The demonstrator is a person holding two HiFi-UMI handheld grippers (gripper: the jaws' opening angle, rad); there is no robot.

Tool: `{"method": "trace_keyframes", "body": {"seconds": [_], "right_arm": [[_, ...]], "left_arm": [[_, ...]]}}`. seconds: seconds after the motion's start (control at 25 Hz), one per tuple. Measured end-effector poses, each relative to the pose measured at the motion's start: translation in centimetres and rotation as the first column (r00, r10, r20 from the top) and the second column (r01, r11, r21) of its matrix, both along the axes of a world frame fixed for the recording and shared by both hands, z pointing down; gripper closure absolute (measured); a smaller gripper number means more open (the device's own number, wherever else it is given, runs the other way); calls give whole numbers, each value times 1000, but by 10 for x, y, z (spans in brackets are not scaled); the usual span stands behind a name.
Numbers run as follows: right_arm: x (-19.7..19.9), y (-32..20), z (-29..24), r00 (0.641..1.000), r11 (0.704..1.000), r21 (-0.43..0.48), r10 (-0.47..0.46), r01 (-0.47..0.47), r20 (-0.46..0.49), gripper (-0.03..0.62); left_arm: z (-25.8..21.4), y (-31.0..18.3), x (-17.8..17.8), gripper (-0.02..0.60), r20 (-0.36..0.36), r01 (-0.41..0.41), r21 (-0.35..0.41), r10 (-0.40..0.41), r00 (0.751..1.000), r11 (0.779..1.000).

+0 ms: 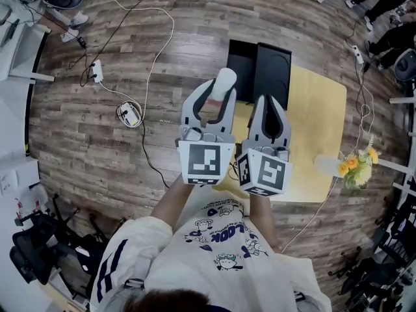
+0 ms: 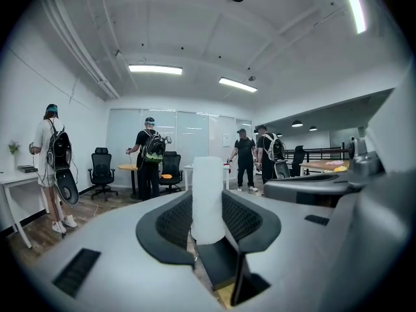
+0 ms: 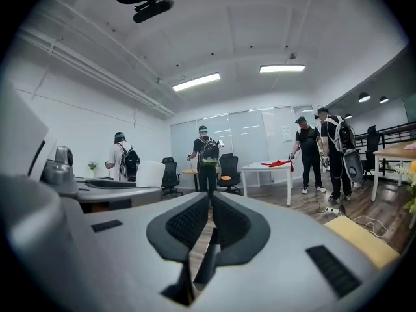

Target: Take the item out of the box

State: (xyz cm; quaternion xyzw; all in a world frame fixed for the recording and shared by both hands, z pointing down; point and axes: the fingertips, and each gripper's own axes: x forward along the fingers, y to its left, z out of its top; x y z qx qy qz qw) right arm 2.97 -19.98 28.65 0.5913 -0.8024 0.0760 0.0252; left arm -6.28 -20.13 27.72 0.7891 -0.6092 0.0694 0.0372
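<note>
Left gripper point(image 1: 214, 99) — jaws half apart, clamped on upright white cylinder point(image 2: 208, 197) | black box point(image 1: 270, 67) lay at its 2 o'clock | right gripper point(image 3: 209, 223) closed, empty | cylinder seemed light, stiff, smooth (likely slippery) — best held mid-body.

The pale yellow table top point(image 1: 318, 129) looks like smooth, matt wood laminate. On it, the open black rectangular box point(image 1: 273, 70) has smooth walls with a faint sheen. Over the table's near side, the white cylindrical item point(image 1: 225, 82) looks matt and smooth, like frosted plastic. The left gripper point(image 1: 218, 99) and right gripper point(image 1: 270, 109) have matt grey plastic shells, with finely ribbed black pads point(image 2: 174, 221). Around the table, the plank floor point(image 1: 130, 57) shows grey-brown wood grain.
</note>
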Motion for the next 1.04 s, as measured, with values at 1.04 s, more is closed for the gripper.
{"method": "trace_keyframes", "body": {"seconds": [1.04], "right_arm": [[0,6,-4,1000,1000,14,-6,6,-3,553]], "left_arm": [[-7,10,2,440,9,1,20,-1,1000,1000]]}}
